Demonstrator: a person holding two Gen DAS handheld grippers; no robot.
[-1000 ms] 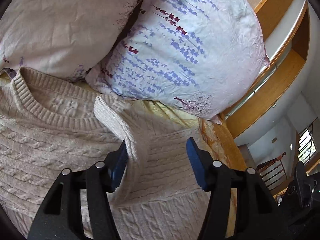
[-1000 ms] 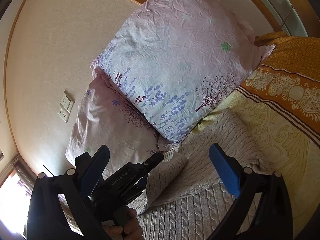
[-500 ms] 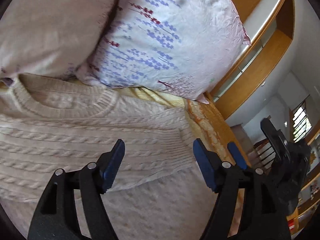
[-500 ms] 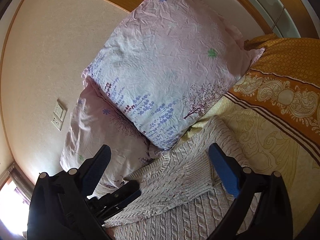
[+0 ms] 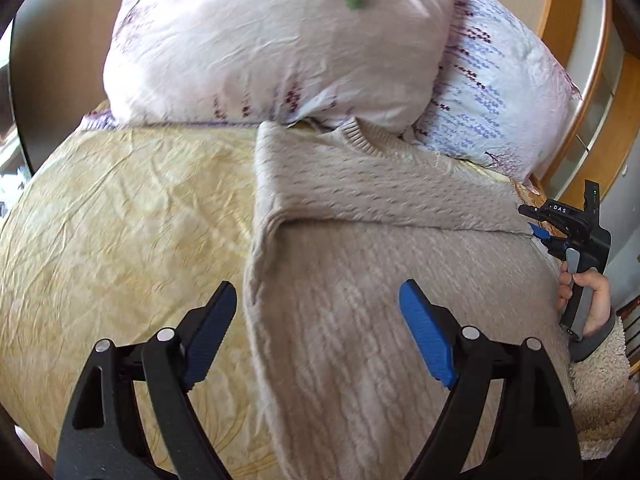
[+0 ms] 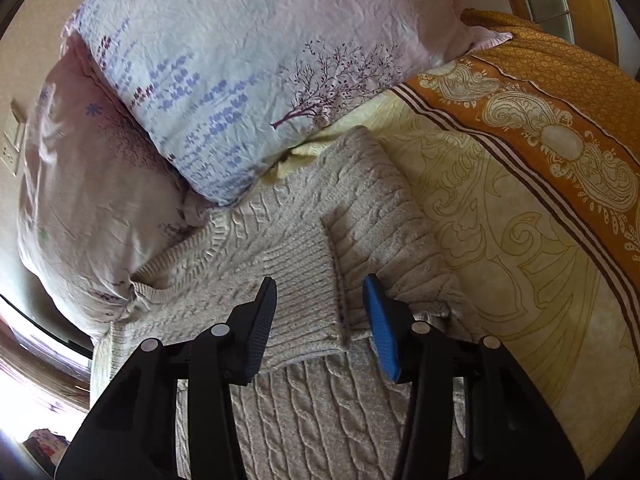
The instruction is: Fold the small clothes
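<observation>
A beige cable-knit sweater [image 5: 360, 280] lies on the yellow bedsheet [image 5: 120, 220], neck toward the pillows, one sleeve folded flat across its chest. My left gripper [image 5: 318, 328] is open and empty, hovering over the sweater's lower left part. My right gripper [image 6: 320, 312] is partly open, its jaws on either side of the folded sleeve's ribbed cuff [image 6: 316, 288], not clamped on it. The right gripper also shows in the left wrist view [image 5: 544, 236] at the sweater's right edge.
Two floral pillows [image 5: 280, 40] [image 6: 240, 60] lean at the head of the bed, touching the sweater's collar. An orange patterned border [image 6: 560, 128] runs along the sheet's right side. A wooden headboard shelf [image 5: 592, 100] stands behind.
The left gripper let go of the sleeve, which now lies flat across the sweater, and drew back to the left. The right gripper came down over the sleeve cuff and narrowed.
</observation>
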